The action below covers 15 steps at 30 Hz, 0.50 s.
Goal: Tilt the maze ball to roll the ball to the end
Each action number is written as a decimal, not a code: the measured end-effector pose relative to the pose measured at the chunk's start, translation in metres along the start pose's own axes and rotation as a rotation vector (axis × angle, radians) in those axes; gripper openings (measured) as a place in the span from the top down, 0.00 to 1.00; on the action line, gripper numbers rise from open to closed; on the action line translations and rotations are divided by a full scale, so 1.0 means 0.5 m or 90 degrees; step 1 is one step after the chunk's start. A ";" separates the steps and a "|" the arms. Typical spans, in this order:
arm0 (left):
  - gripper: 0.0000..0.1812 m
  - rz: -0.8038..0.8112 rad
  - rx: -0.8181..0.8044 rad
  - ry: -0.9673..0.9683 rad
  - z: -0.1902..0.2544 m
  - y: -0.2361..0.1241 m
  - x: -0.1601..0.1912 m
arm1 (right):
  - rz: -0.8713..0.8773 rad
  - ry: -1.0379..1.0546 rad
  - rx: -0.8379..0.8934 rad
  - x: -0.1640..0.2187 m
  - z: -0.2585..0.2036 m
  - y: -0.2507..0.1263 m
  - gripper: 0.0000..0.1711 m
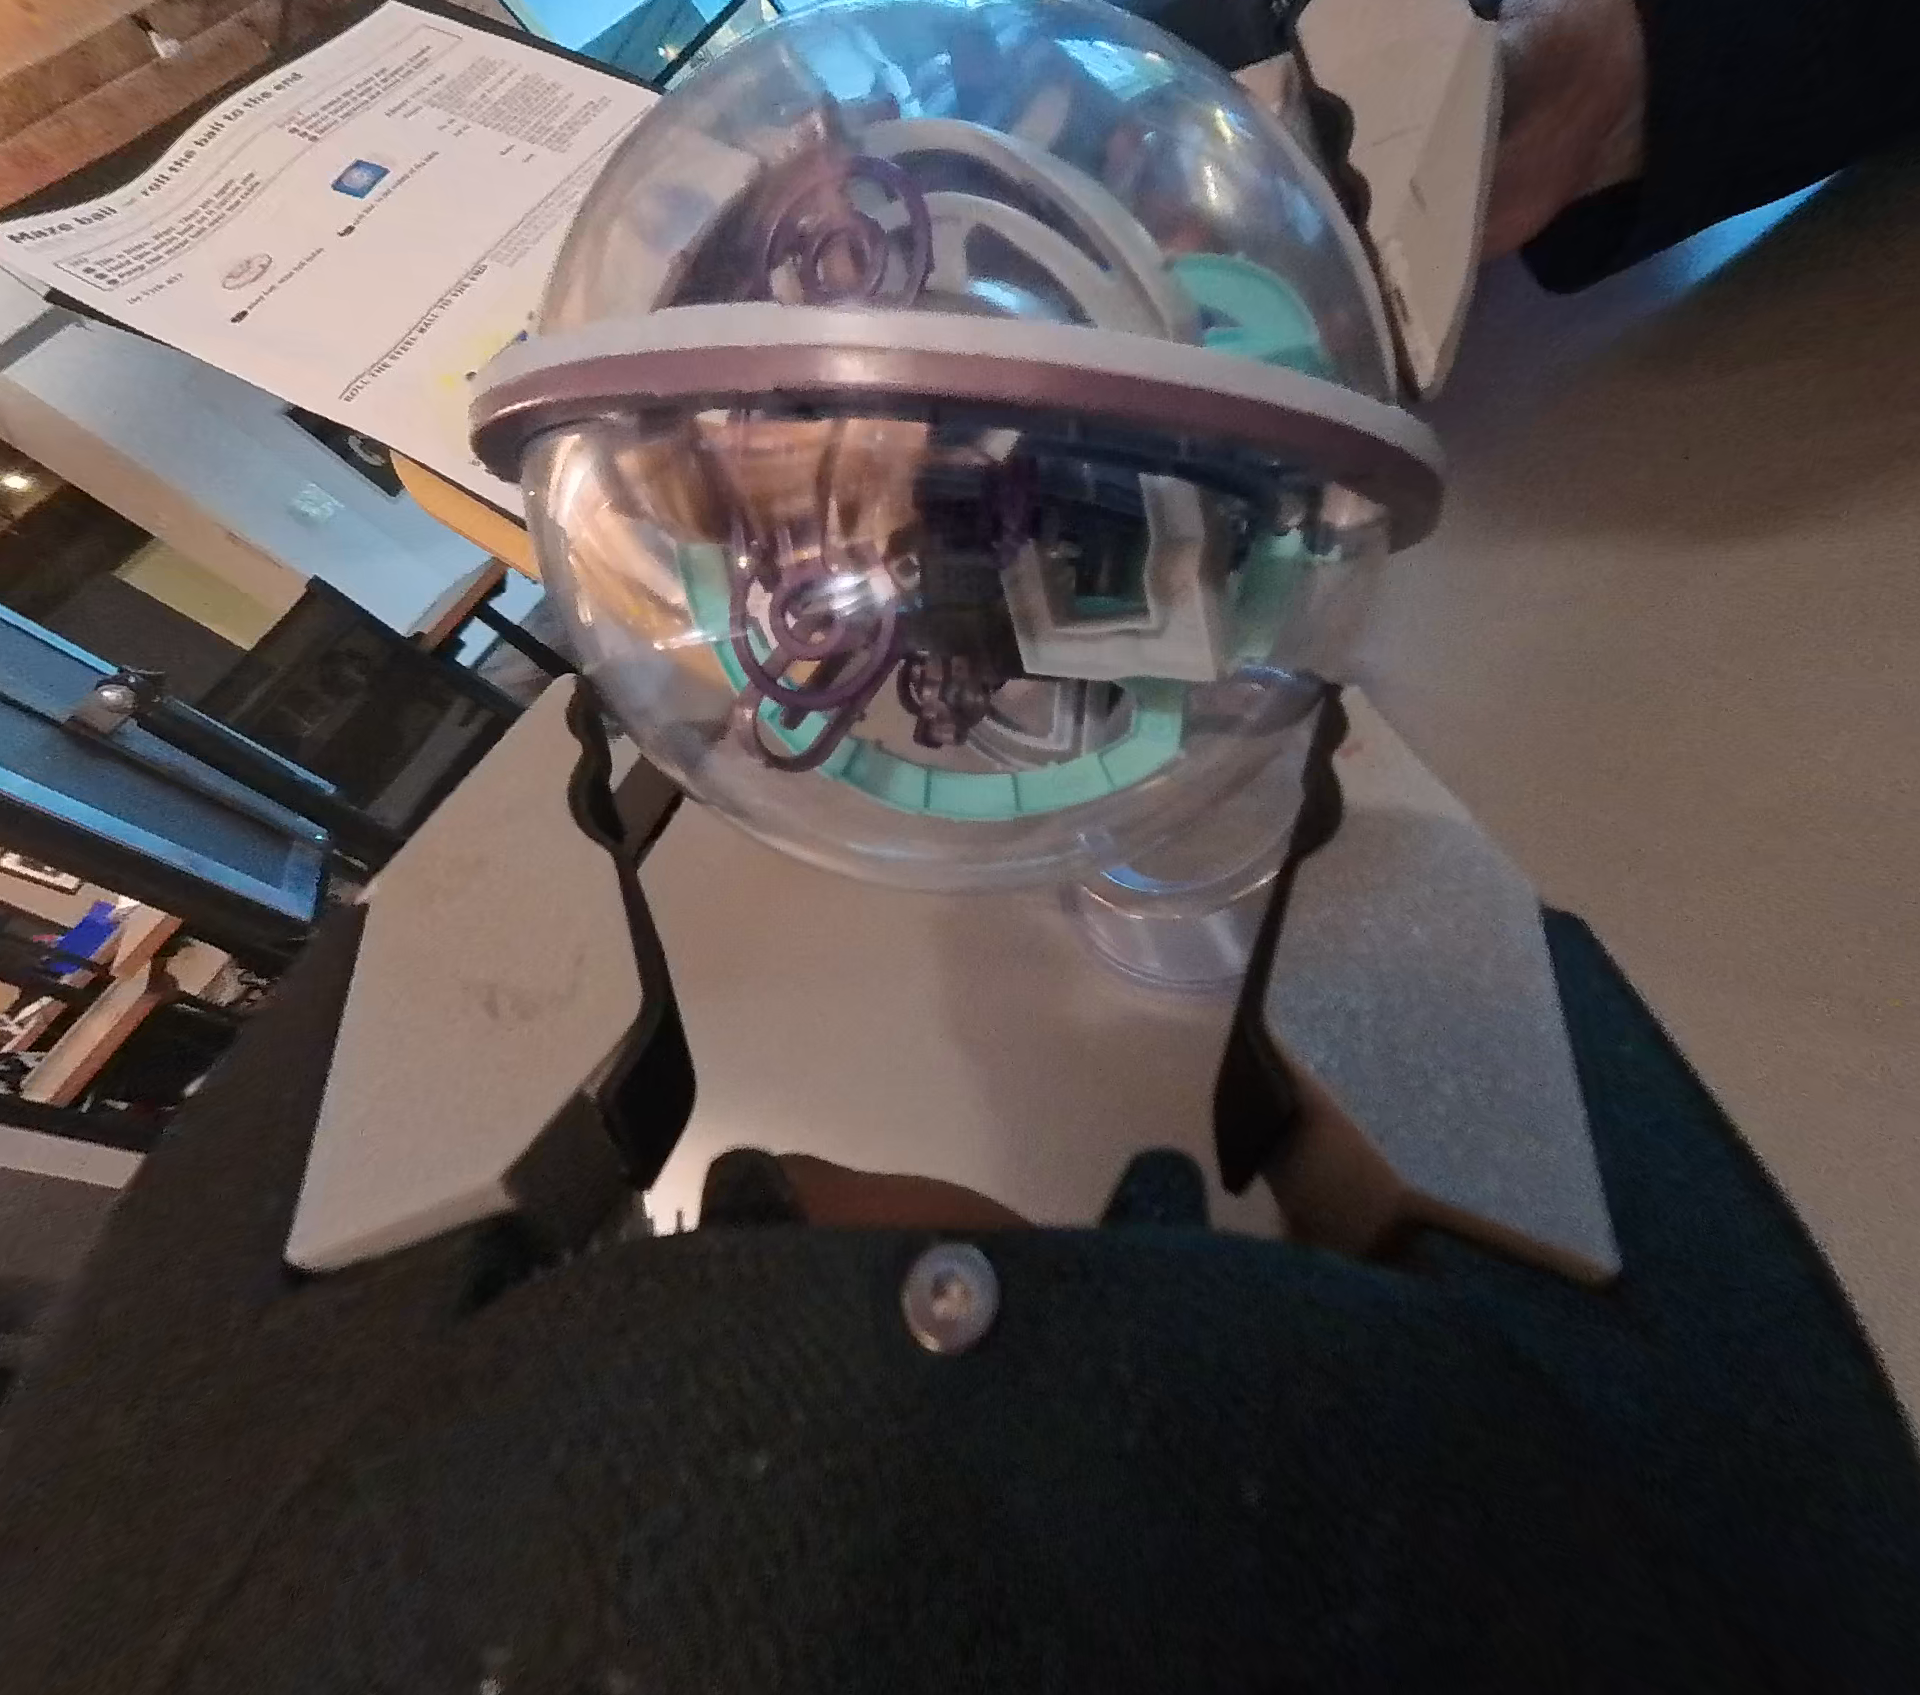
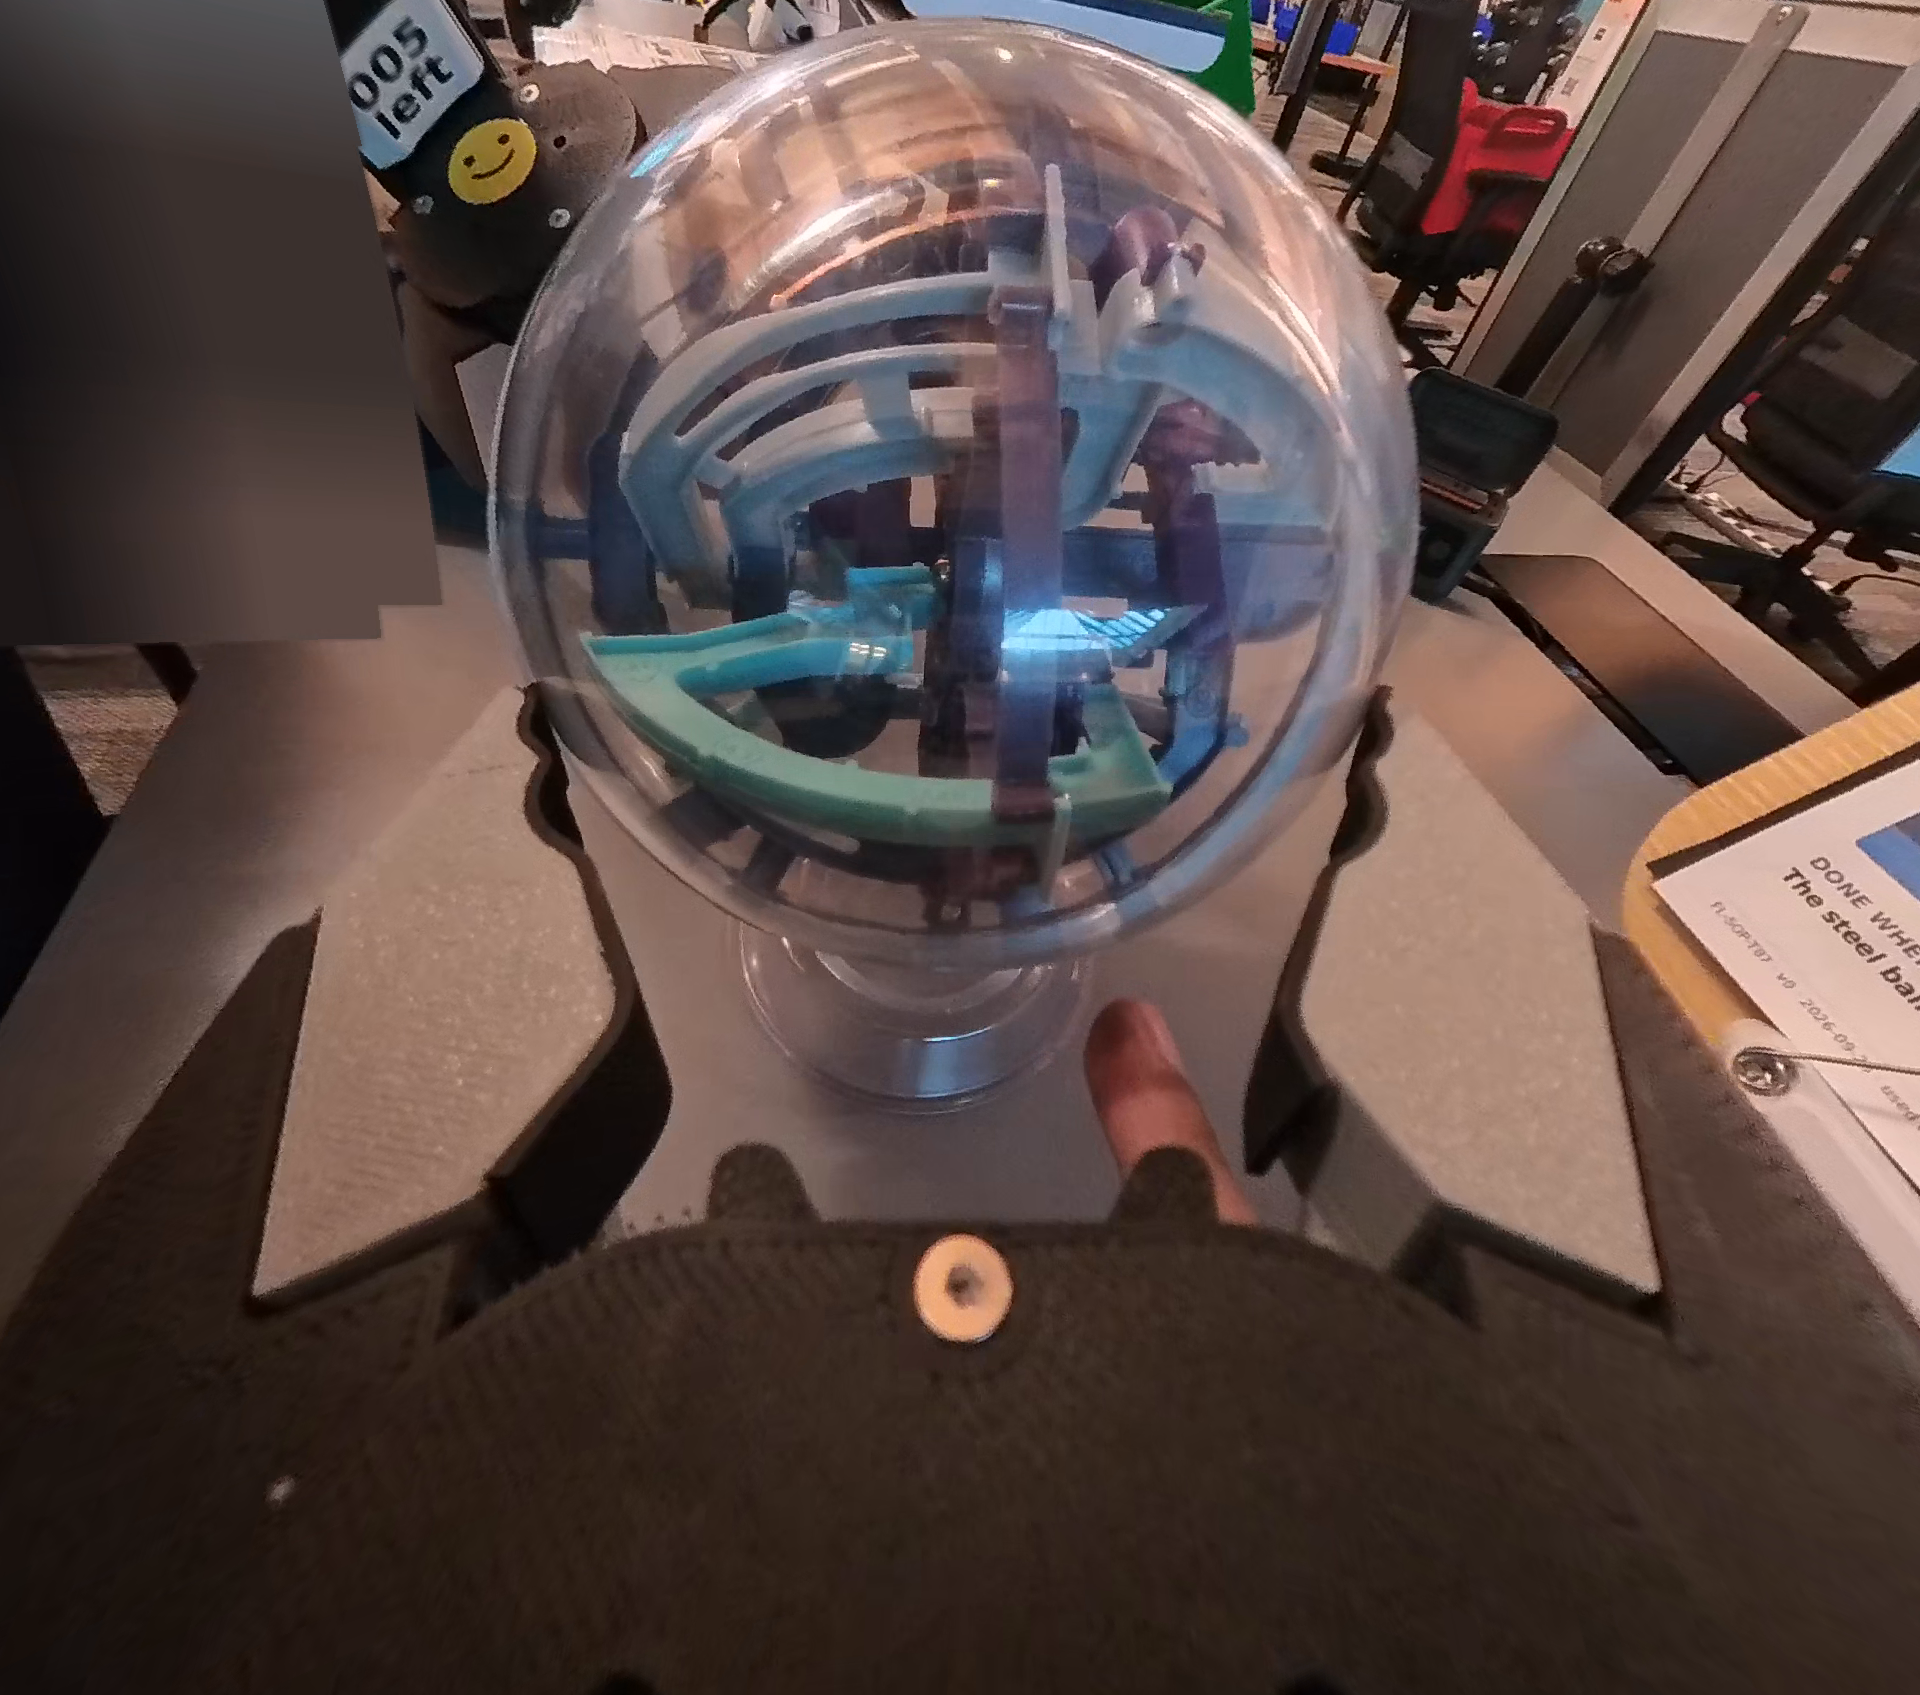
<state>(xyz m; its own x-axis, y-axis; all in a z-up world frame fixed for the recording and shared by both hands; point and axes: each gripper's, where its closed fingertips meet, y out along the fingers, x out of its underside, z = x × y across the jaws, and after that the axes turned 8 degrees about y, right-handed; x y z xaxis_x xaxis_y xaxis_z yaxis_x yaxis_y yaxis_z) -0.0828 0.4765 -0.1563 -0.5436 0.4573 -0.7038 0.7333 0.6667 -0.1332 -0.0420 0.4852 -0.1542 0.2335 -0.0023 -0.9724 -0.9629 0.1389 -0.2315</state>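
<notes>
The maze ball [image 1: 956, 440] is a clear sphere with a grey ring and with teal, grey and purple tracks inside. In the right wrist view the maze ball [image 2: 956, 482] sits on or just above its clear stand [image 2: 914, 1043]. My left gripper [image 1: 956, 710] is shut on the sphere's lower sides. My right gripper [image 2: 956, 741] is shut on it from the opposite side. The right gripper's finger [image 1: 1392, 191] shows against the sphere's far side. The left gripper's body [image 2: 488, 191] shows behind the ball. I cannot pick out the steel ball.
The grey table [image 1: 1662, 606] carries a printed instruction sheet on a clipboard [image 1: 343, 211], which also shows at the right edge [image 2: 1818, 939]. A dark case [image 2: 1475, 482] lies behind on the right. A person's hand [image 1: 1558, 107] and a fingertip [image 2: 1143, 1095] are close by.
</notes>
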 end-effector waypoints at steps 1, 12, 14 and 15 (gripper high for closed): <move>0.28 0.000 -0.002 0.004 0.000 0.000 0.000 | -0.001 -0.005 0.002 0.000 0.000 0.000 0.16; 0.28 -0.001 -0.011 0.022 -0.001 -0.001 -0.001 | -0.001 -0.025 0.011 -0.002 -0.002 -0.001 0.16; 0.28 0.000 -0.012 0.022 -0.001 -0.001 -0.002 | 0.000 -0.025 0.011 -0.002 -0.002 -0.001 0.16; 0.28 0.000 -0.012 0.022 -0.001 -0.001 -0.002 | 0.000 -0.025 0.011 -0.003 -0.002 -0.001 0.16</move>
<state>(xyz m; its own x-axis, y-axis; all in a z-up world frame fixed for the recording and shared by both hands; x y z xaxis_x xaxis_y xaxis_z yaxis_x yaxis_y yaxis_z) -0.0828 0.4761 -0.1551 -0.5574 0.4775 -0.6792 0.7256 0.6778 -0.1190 -0.0417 0.4842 -0.1528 0.2387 0.0367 -0.9704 -0.9605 0.1562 -0.2304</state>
